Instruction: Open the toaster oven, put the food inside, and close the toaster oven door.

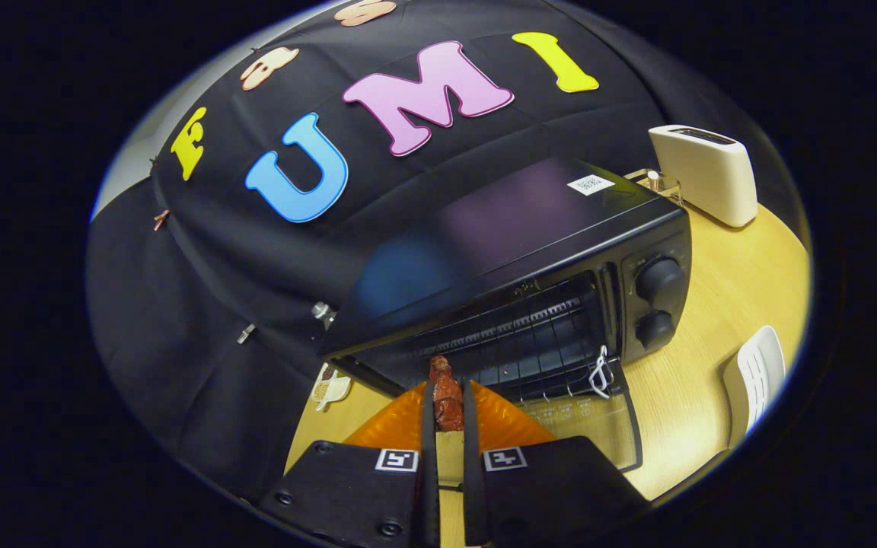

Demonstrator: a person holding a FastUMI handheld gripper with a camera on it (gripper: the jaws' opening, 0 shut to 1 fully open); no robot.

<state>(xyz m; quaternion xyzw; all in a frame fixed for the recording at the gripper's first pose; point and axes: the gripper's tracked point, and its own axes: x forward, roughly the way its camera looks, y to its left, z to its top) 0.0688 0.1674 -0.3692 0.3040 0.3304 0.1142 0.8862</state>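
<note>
A black toaster oven (pixel 530 251) stands on the wooden table (pixel 712 365) just ahead of the fingers. Its glass door (pixel 598 426) is folded down flat and the wire rack (pixel 537 342) inside shows. My gripper (pixel 448 415) is shut on a reddish-brown piece of food (pixel 446 392), a skewer-like strip that sticks up between the fingertips and points toward the oven's opening. The food hangs above the lowered door's near left part, short of the rack.
A white pop-up toaster (pixel 709 171) stands beyond the oven on the right, with a clear container (pixel 655 183) beside it. A white ribbed object (pixel 754 377) lies right of the oven door. A small dish (pixel 330 387) sits left of the oven.
</note>
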